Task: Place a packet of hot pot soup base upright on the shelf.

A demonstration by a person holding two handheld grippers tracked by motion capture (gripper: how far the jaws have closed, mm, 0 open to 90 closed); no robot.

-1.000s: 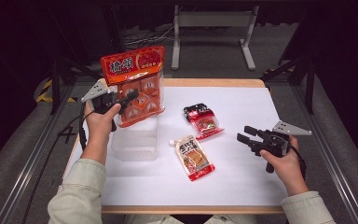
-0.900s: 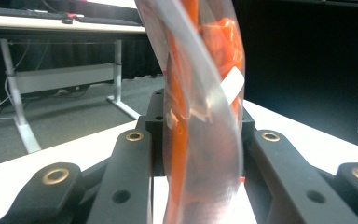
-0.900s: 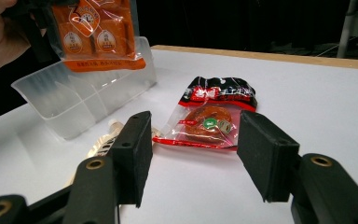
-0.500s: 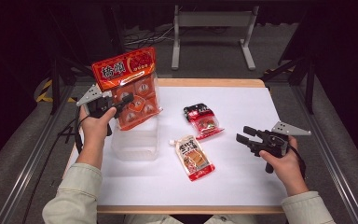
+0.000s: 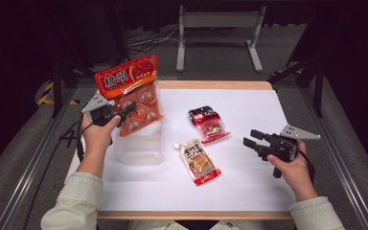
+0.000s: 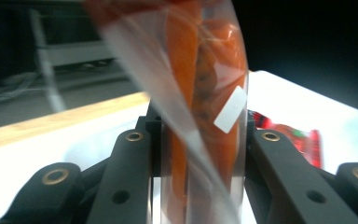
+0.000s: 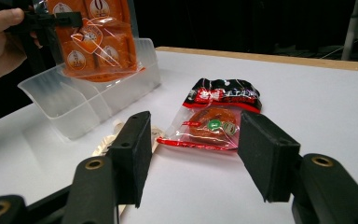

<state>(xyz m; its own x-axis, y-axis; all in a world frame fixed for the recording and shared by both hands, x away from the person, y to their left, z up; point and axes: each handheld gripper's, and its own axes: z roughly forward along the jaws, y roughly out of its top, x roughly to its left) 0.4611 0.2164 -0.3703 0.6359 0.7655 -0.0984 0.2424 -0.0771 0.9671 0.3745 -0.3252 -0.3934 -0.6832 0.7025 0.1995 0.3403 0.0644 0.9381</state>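
A large orange snack bag (image 5: 130,88) with a red header hangs above a clear plastic bin (image 5: 139,146) at the table's left. My left gripper (image 5: 127,108) is shut on the bag's lower part; in the left gripper view the film and orange pieces (image 6: 205,93) are pinched between the jaws (image 6: 198,135). My right gripper (image 5: 249,138) rests open at the right of the table with nothing in it. Its jaws (image 7: 193,149) point at a small red-and-black packet (image 7: 214,116), which lies flat beyond the tips.
A cream-and-red pouch (image 5: 200,161) lies flat in front of the small packet (image 5: 208,123), beside the bin (image 7: 88,98). The white table sheet (image 5: 249,191) has a wooden edge at the back. Black frames and a metal stand rise behind the table.
My left hand has shifted the orange bag a little to the left and tilted it over the bin. The right hand has kept still.
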